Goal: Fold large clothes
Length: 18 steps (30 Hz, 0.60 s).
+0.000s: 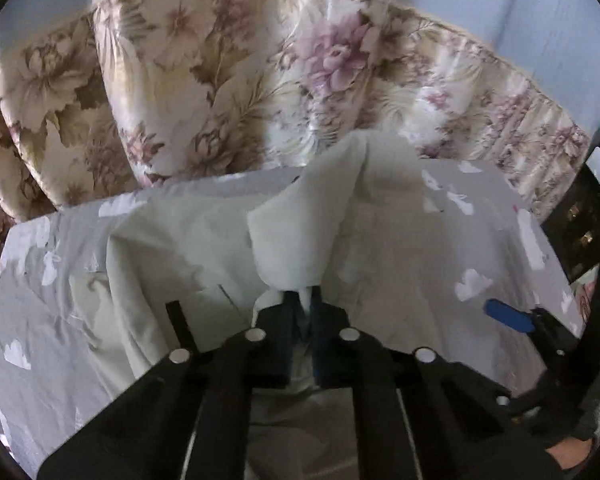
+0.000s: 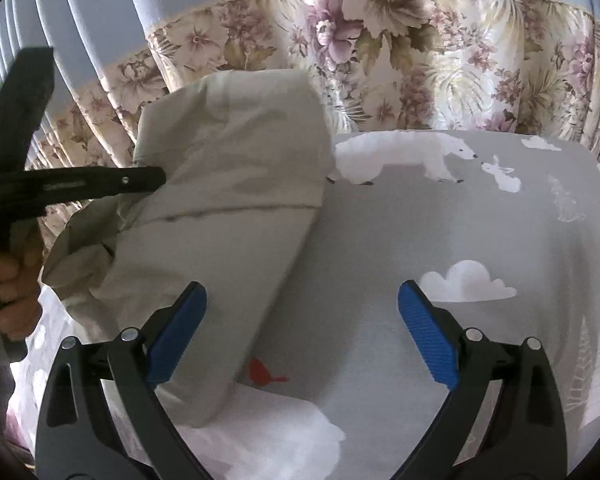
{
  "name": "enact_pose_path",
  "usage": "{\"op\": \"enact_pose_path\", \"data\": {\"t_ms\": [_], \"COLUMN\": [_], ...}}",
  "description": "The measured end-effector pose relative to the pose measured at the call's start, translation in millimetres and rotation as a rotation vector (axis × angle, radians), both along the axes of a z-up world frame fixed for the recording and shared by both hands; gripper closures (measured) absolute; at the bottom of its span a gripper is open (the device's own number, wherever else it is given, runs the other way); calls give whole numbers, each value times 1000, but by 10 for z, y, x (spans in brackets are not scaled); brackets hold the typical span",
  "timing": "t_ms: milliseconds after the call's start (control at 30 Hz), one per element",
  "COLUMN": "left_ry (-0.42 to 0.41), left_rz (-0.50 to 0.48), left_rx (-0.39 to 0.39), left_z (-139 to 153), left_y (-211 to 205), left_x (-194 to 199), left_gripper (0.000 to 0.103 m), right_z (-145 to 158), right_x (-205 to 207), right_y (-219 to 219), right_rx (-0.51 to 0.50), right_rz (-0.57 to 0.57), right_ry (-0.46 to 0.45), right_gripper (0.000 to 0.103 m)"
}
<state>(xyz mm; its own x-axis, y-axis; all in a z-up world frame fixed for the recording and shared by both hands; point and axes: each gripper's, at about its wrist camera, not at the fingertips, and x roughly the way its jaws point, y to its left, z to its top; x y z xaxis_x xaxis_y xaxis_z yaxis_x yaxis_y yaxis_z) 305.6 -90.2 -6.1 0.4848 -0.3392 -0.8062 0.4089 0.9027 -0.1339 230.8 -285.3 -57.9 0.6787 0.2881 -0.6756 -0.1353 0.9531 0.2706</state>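
- I am working over one bed sheet (image 2: 440, 232), grey and printed with a polar bear (image 2: 404, 156), a rabbit (image 2: 502, 176), clouds and a small red bird (image 2: 264, 374).
- Behind the bed, from 10 o'clock round to 2 o'clock in both views, hangs a floral curtain (image 1: 228, 76) in cream, brown and mauve, with a pale blue band above its trimmed edge.
- At 3 o'clock in the left wrist view sits a dark boxy object (image 1: 580, 224); I cannot tell what it is.
- The one garment (image 2: 228, 208), a pale cream-beige piece, lies on the sheet; in the right wrist view it fills the area from 9 o'clock to centre, one long panel running down towards 7 o'clock.
- My left gripper (image 1: 302, 300) points steeply down and its jaws are clamped together on a bunched fold of the garment, which stands up in a peak towards 12 o'clock.
- In the right wrist view that same tool enters at 9 o'clock, with the person's hand (image 2: 8, 276) wrapped round its handle at 8 o'clock.
- My right gripper (image 2: 302, 332) tilts down over the sheet, jaws spread wide and gripping nothing; its left blue pad (image 2: 178, 332) hovers over the garment's panel, the right one over bare sheet.
- Count: two grippers, one garment, one sheet.
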Motion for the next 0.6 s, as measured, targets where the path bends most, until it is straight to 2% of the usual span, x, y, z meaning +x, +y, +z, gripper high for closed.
{"op": "enact_pose_path", "data": {"t_ms": [100, 267, 367, 433, 500, 600], "left_ry": [-44, -159, -179, -148, -82, 29], "left_rz": [9, 10, 50, 86, 119, 170], "left_rx": [-1, 71, 98, 133, 107, 101], "left_z": [272, 815, 922, 804, 574, 33], "left_y": [119, 427, 687, 904, 1098, 1359], "left_x": [-101, -372, -435, -396, -316, -219], "left_gripper": [99, 99, 99, 99, 99, 98], "right_z": [111, 407, 480, 405, 307, 169], "right_x": [-11, -2, 77, 178, 233, 279], "right_y": [94, 285, 488, 700, 837, 1014], "right_rx": [0, -19, -69, -121, -160, -226], "right_rz": [11, 28, 47, 82, 107, 115], "right_ry": [-26, -92, -109, -86, -58, -38], "right_gripper": [7, 5, 4, 3, 3, 3]}}
